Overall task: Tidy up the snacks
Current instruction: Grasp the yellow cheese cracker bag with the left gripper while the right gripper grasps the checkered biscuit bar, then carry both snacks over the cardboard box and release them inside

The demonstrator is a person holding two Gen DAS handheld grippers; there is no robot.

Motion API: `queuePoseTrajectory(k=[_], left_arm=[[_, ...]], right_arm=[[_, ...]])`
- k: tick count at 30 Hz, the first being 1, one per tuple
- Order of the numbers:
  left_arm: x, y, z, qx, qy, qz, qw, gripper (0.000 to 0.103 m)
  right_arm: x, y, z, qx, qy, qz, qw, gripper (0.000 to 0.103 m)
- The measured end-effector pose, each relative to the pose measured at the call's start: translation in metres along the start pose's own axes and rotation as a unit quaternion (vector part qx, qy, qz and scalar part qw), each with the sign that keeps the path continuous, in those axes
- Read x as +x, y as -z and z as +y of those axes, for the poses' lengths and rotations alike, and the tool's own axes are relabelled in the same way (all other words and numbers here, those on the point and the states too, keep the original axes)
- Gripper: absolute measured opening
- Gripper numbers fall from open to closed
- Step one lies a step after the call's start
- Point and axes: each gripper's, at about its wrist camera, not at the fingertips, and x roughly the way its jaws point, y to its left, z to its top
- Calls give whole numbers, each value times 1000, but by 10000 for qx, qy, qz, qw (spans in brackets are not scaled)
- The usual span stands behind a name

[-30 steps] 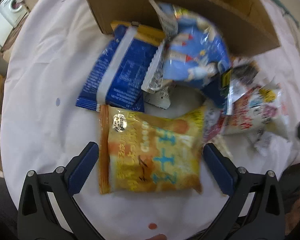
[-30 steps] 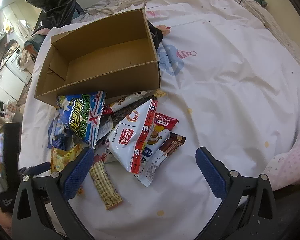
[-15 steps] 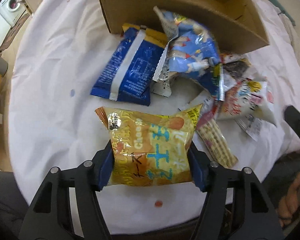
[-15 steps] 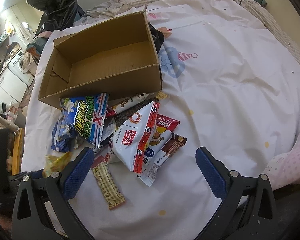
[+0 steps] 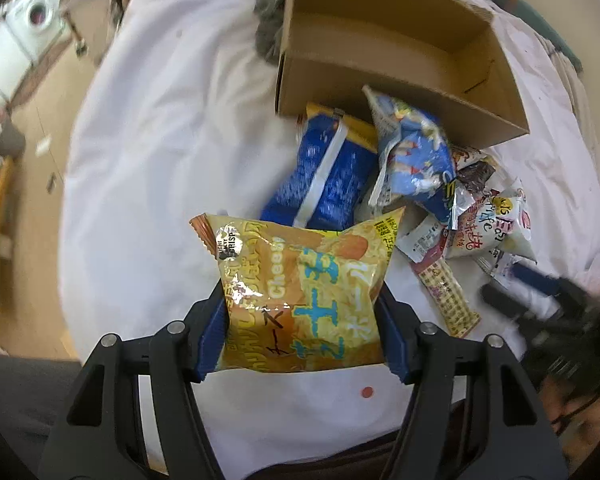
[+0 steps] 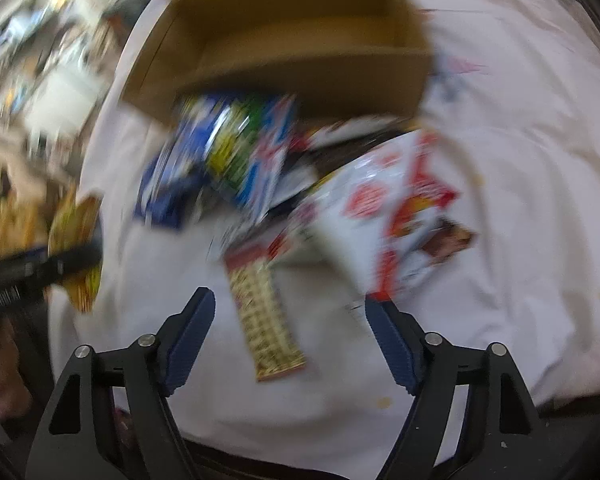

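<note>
Squeezing the yellow cheese snack bag (image 5: 304, 300) between my left gripper (image 5: 300, 320) jaws, I hold it lifted off the white sheet (image 5: 160, 160); the pads press both its sides and its lower edge is cut off behind them. My right gripper (image 6: 288, 332) jaws have just been closing but stand apart, clamped on nothing, with the long patterned snack bar (image 6: 266, 320) lying on the sheet between them. The right wrist view is badly smeared, so the printing on the packets there cannot be read.

At twelve o'clock in the left wrist view sits the open cardboard box (image 5: 400, 60). The pile leans at its near wall: a dark blue packet (image 5: 324, 176), a light blue crinkled bag (image 5: 412, 156) partly over it, and at three o'clock a white packet (image 5: 496, 228), with more wrappers half buried underneath.

All of this lies on a bed. At ten o'clock, past the bed's edge, I see wooden floor and a blurred washing machine (image 5: 32, 20).
</note>
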Motion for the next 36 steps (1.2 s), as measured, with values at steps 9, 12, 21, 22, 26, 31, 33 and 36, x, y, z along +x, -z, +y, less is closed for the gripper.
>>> queuePoseTrajectory(k=[9, 12, 21, 22, 26, 31, 33, 36], left_arm=[[-6, -2, -5, -22, -19, -179, 9998, 62], [-10, -1, -5, -7, -36, -252, 9997, 62], [-15, -2, 9, -260, -290, -445, 9982, 62], [-14, -2, 9, -262, -349, -459, 9980, 62], [-10, -5, 11, -289, -526, -521, 9968, 62], [-14, -6, 12, -334, -675, -743, 9944, 62], [-19, -5, 13, -346, -697, -850, 9933, 62], [-27, -6, 12, -332, -758, -1057, 9909, 62]], right_arm=[[48, 2, 39, -975, 567, 661, 9914, 61], [49, 4, 48, -1241, 640, 621, 9883, 34], [12, 13, 42, -953, -206, 240, 9949, 28], [6, 12, 40, -917, -323, 159, 9951, 28], [-23, 12, 38, -883, -882, -328, 9916, 28], [-47, 5, 42, -887, -1167, -969, 9844, 28], [-50, 2, 42, -844, -1222, -1143, 9823, 28], [-55, -1, 40, -748, -1295, -1331, 9797, 28]])
